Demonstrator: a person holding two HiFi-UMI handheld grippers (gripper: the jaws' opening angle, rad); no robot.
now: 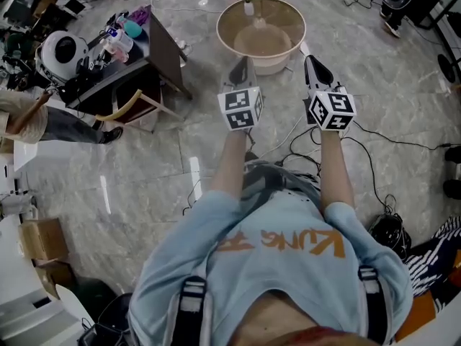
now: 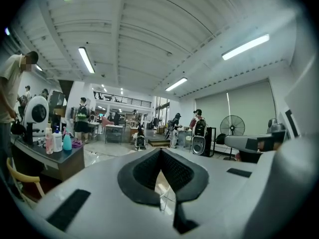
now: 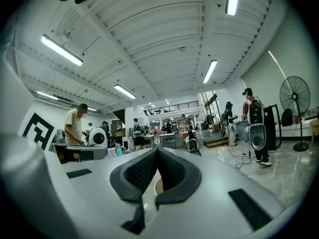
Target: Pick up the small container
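Note:
A round beige table (image 1: 225,36) stands on the floor ahead of me. A small white vase with pink flowers (image 1: 249,3) sits at its far side, and a small pale thing (image 1: 258,24) stands just in front of it, too small to make out. My left gripper (image 1: 243,63) is held level short of the table's near rim, jaws shut with nothing between them (image 2: 160,151). My right gripper (image 1: 310,60) hangs beside it near the table's right edge, also shut and empty (image 3: 157,151). Both gripper views look out across the hall, above the tabletop.
A dark desk (image 1: 160,47) with bottles and a wooden chair (image 1: 135,107) stand to the left, and a person (image 1: 32,120) is beside them. Cables (image 1: 364,144) trail over the marble floor at right. People, a speaker (image 3: 257,129) and a standing fan (image 3: 296,94) are farther off.

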